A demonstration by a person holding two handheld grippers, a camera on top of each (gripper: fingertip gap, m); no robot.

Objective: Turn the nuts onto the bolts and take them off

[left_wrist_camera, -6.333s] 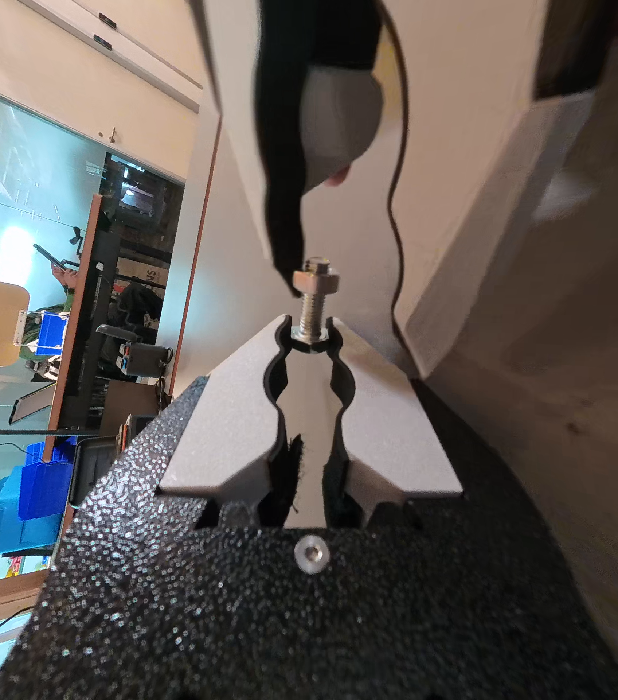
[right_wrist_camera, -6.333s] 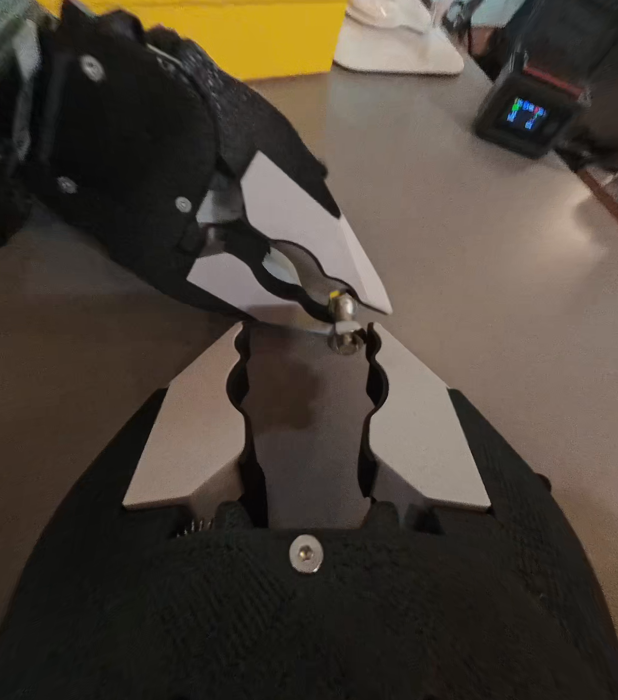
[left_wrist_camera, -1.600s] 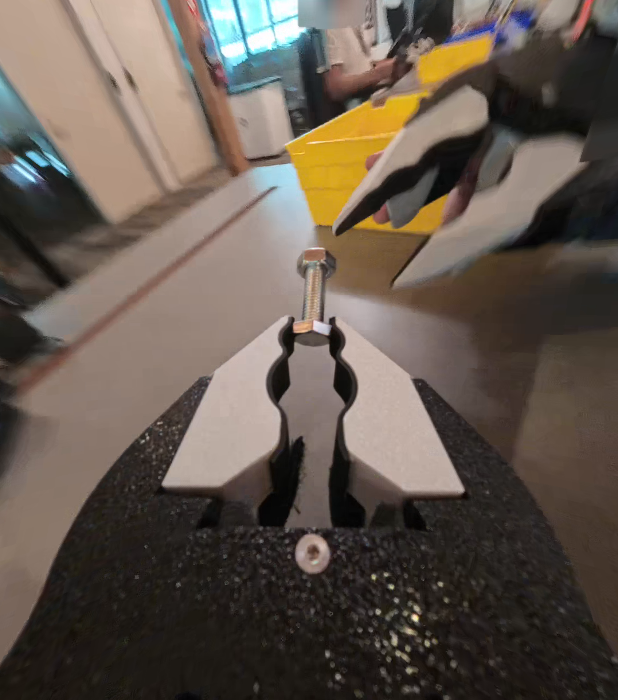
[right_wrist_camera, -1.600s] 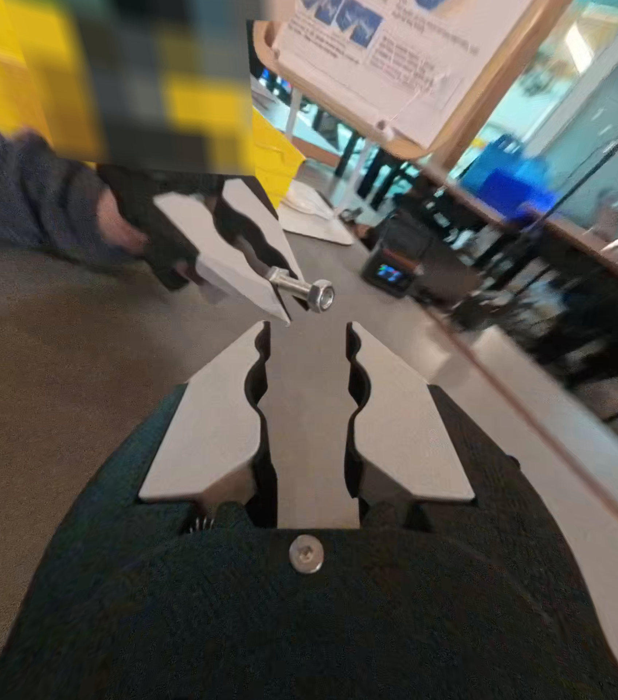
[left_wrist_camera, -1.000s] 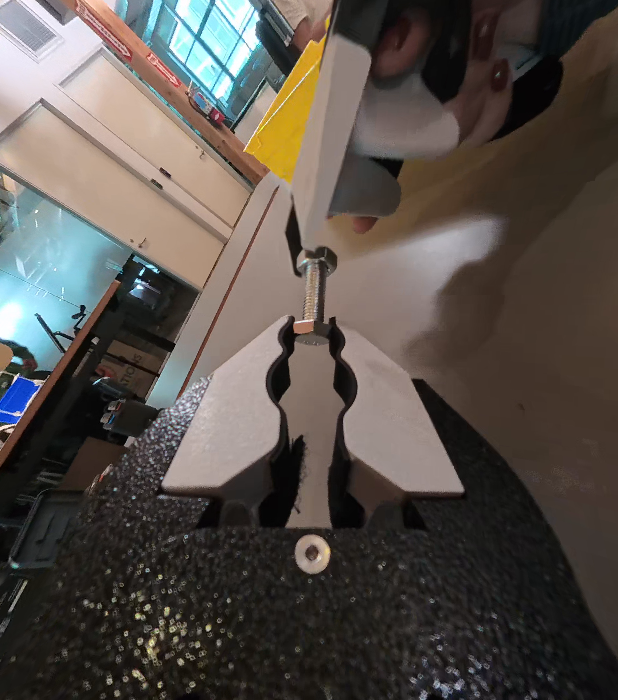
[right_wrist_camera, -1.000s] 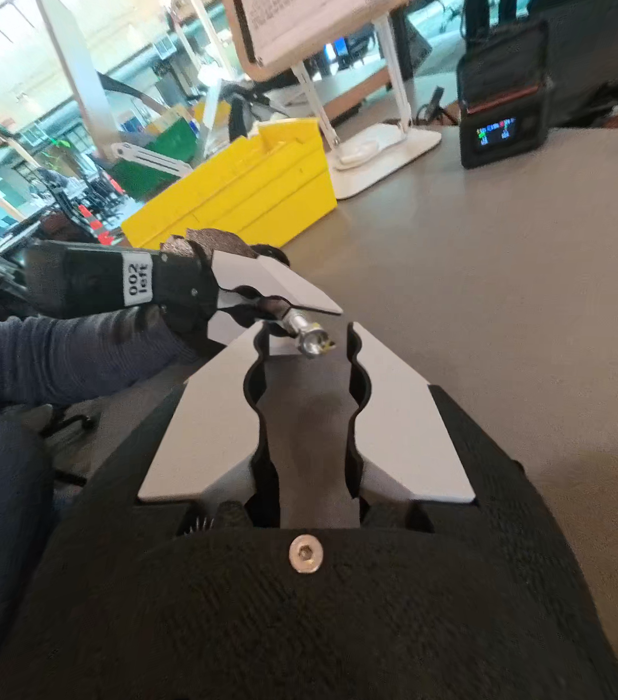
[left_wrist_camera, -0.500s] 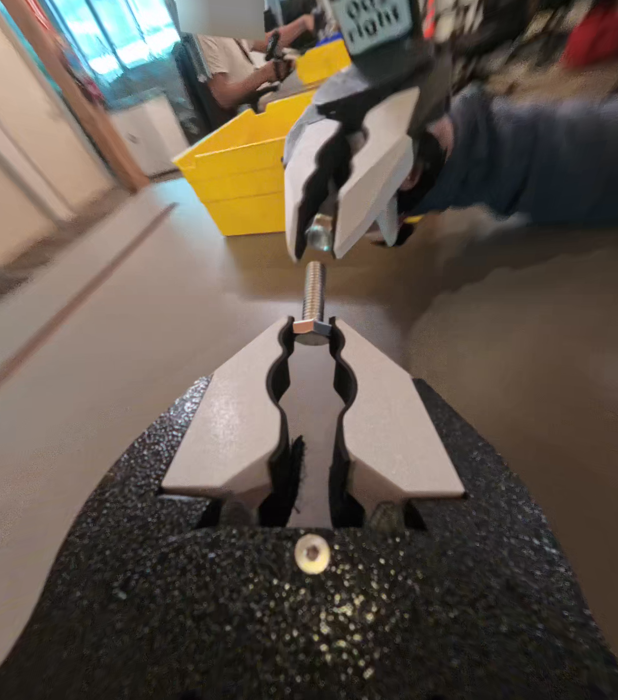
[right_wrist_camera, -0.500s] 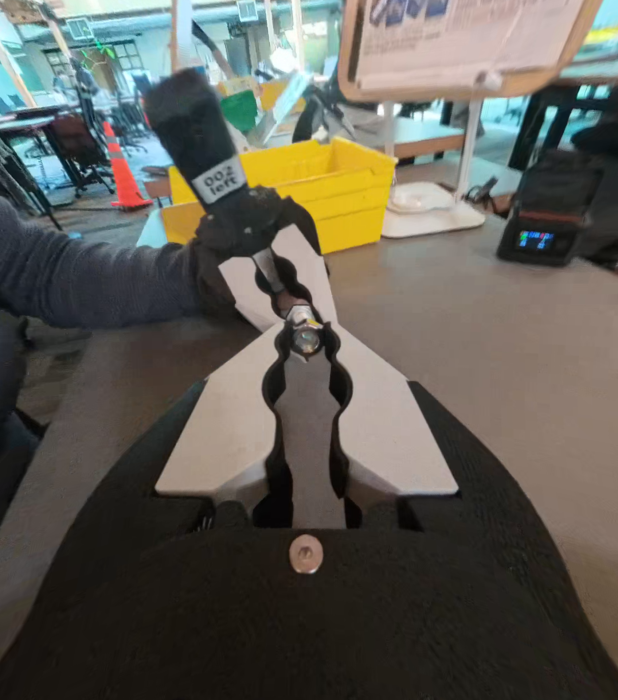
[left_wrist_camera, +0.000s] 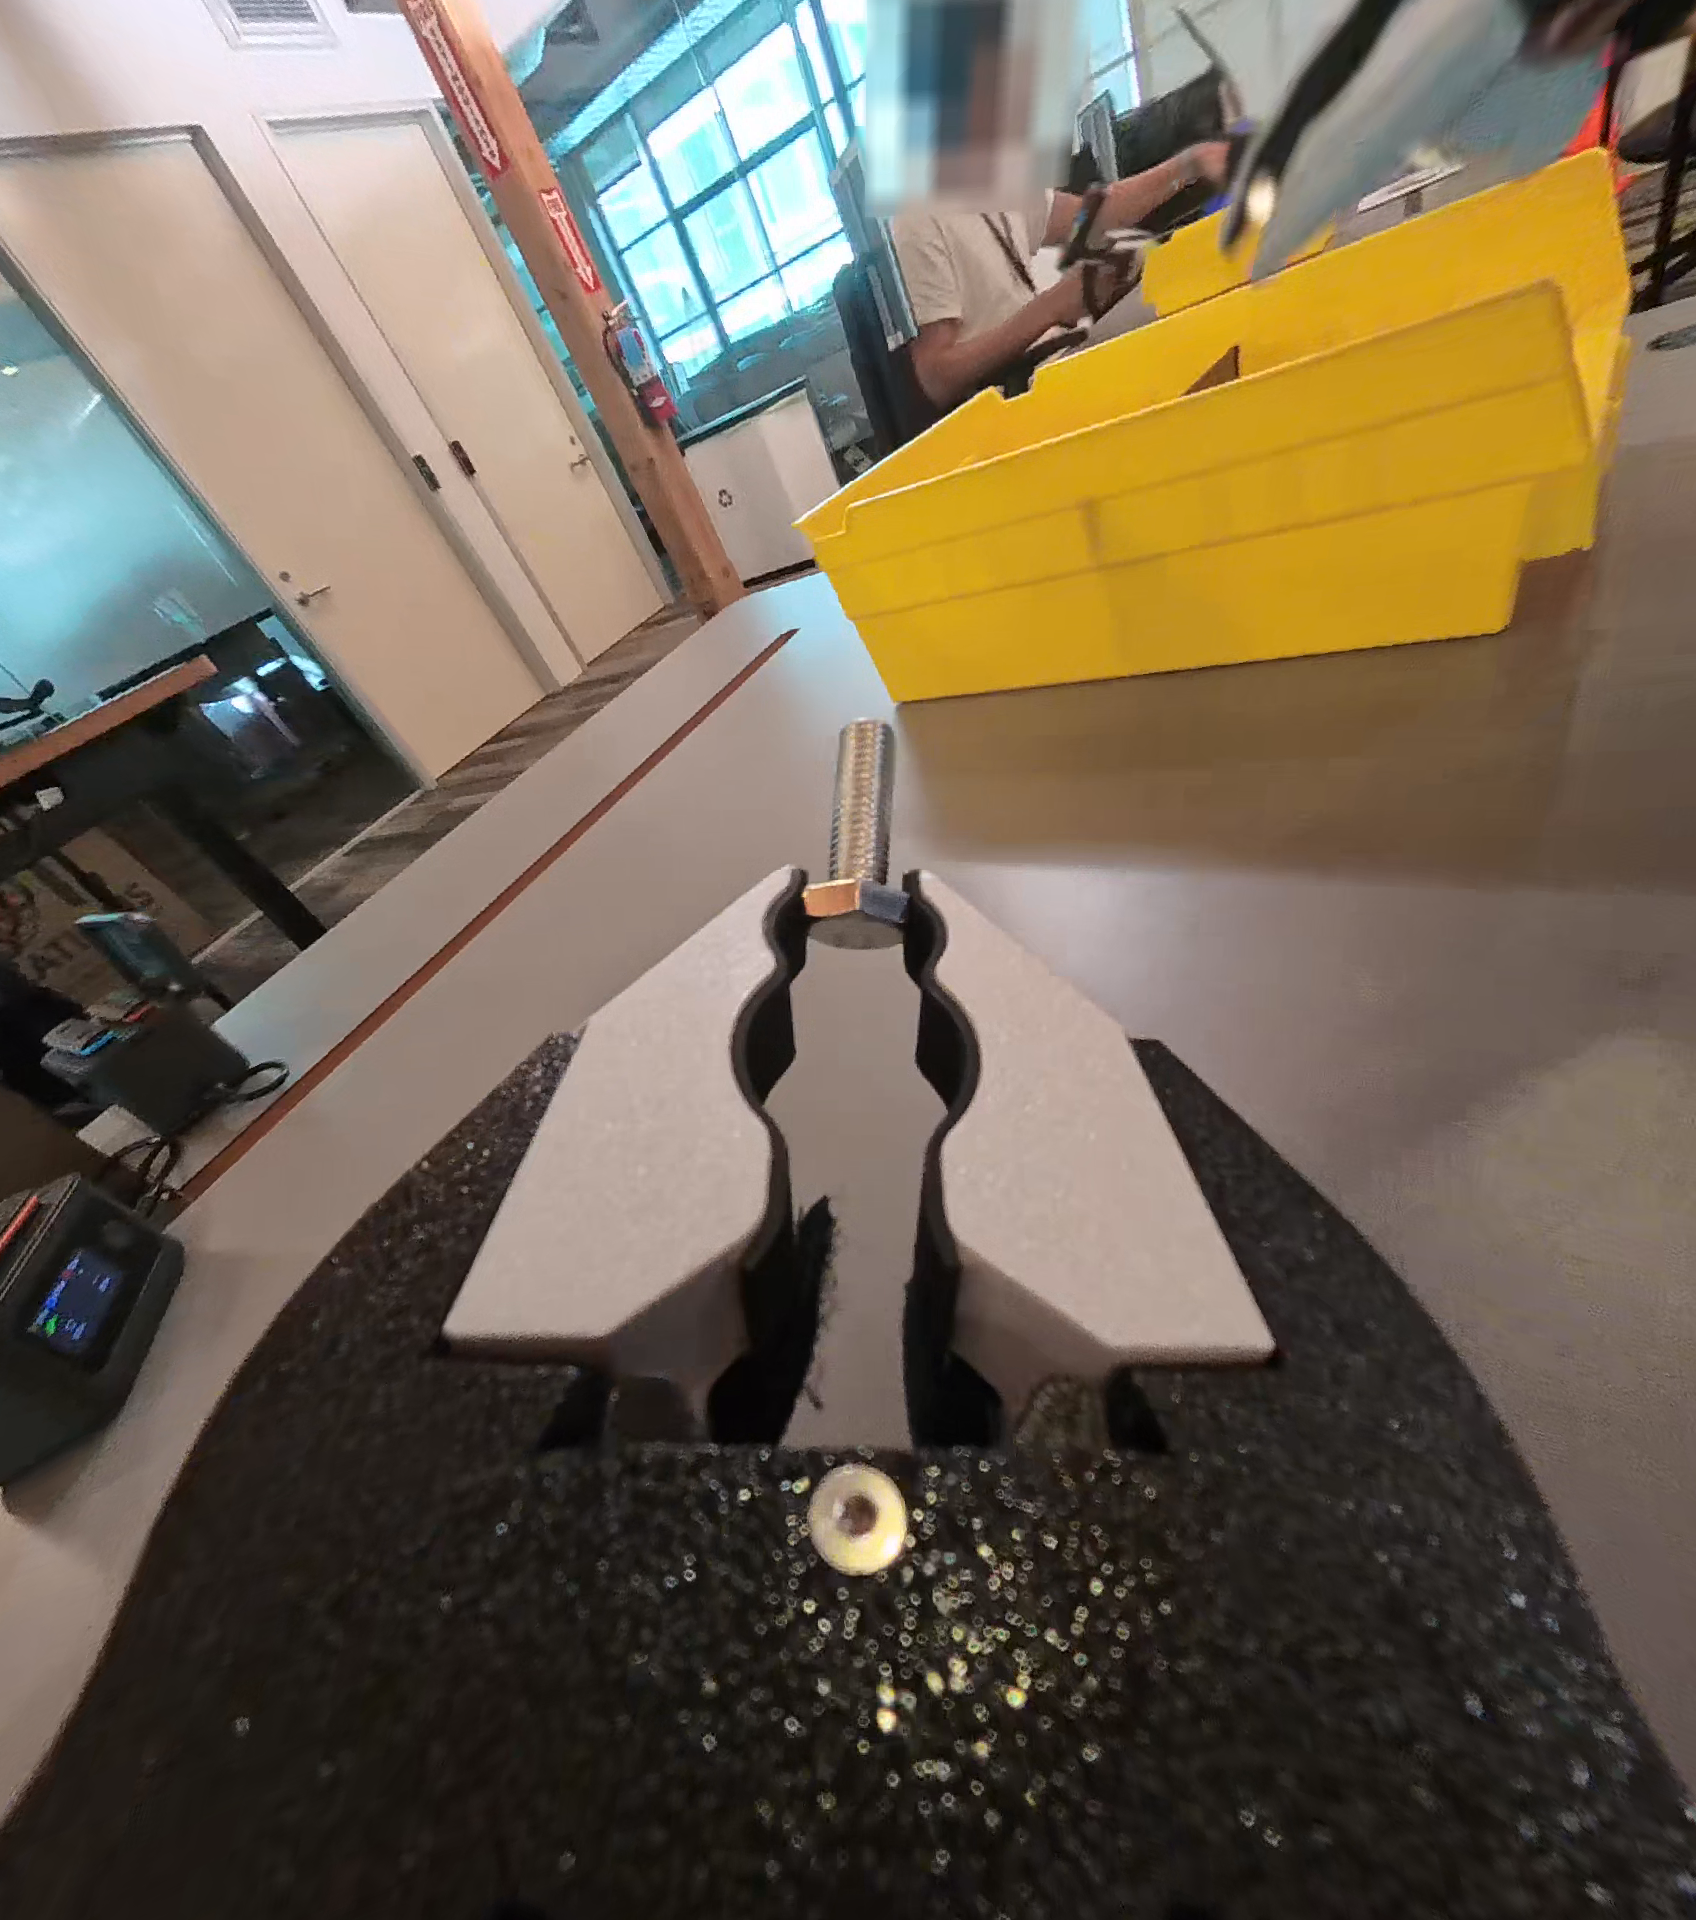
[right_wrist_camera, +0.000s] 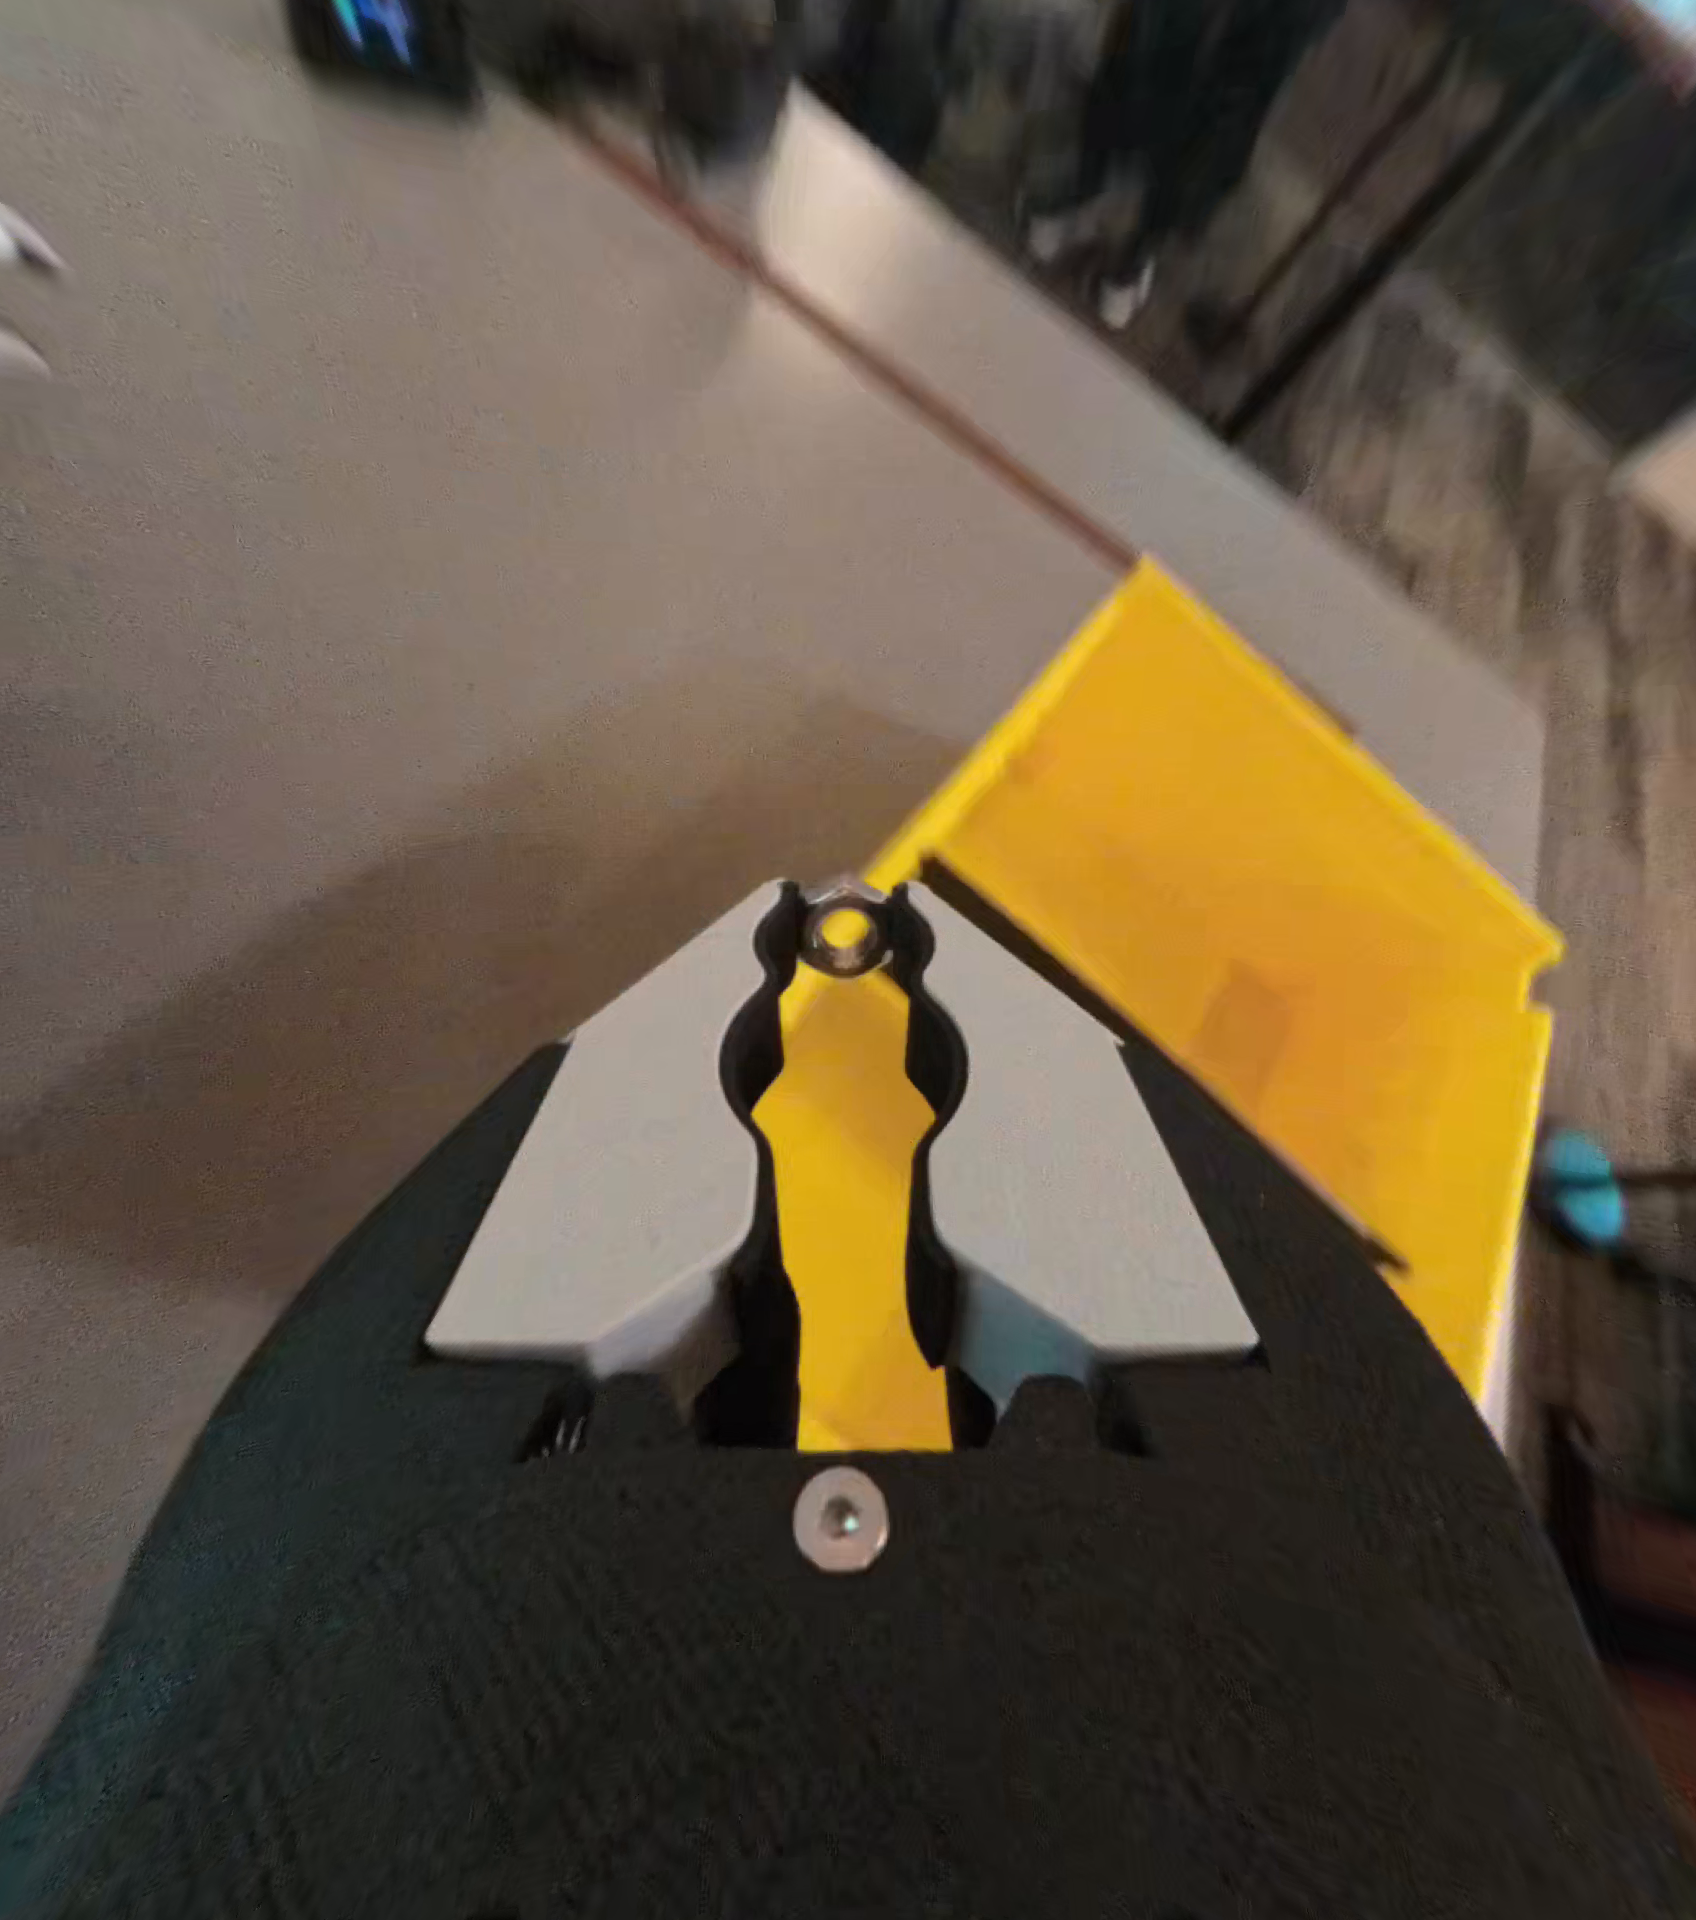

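My left gripper (left_wrist_camera: 856, 914) fingers pinch the hex bolt (left_wrist_camera: 862, 821) head, shank pointing straight ahead; right gripper (right_wrist_camera: 844, 935) clamps the nut (right_wrist_camera: 841, 938) over the yellow bin (right_wrist_camera: 1228, 935).

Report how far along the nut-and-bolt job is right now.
Done: the nut is off the bolt, whose thread stands bare. In hand: the left gripper clamps the bolt's hex head; the right gripper pinches the nut at its tips, above the yellow bin. Left: setting both parts down, perhaps into the bin.
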